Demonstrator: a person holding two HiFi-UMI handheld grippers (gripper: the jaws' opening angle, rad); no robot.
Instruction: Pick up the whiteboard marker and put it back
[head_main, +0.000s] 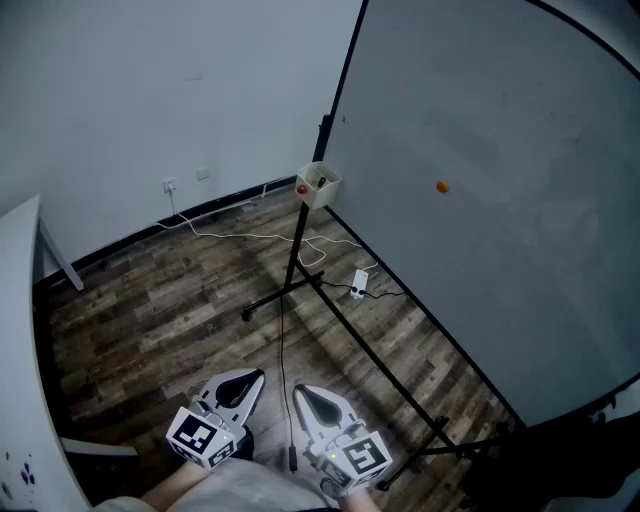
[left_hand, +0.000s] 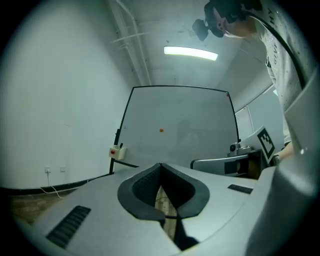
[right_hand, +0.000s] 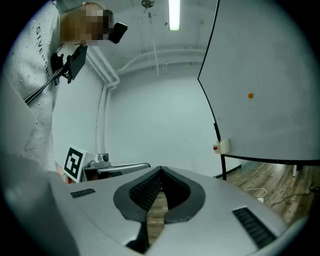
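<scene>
A large whiteboard stands on a black frame at the right. On its left edge hangs a small cream holder box with a red round spot on its side. A dark item stands in the box, too small to name, and I make out no marker for certain. My left gripper and right gripper are low in the head view, side by side and level, far from the board. Both are shut, with nothing between the tips. The box also shows small in the left gripper view and the right gripper view.
An orange dot magnet sticks to the board. The stand's black legs spread over the wood floor, with a white power strip and loose cable beside them. A white table runs along the left.
</scene>
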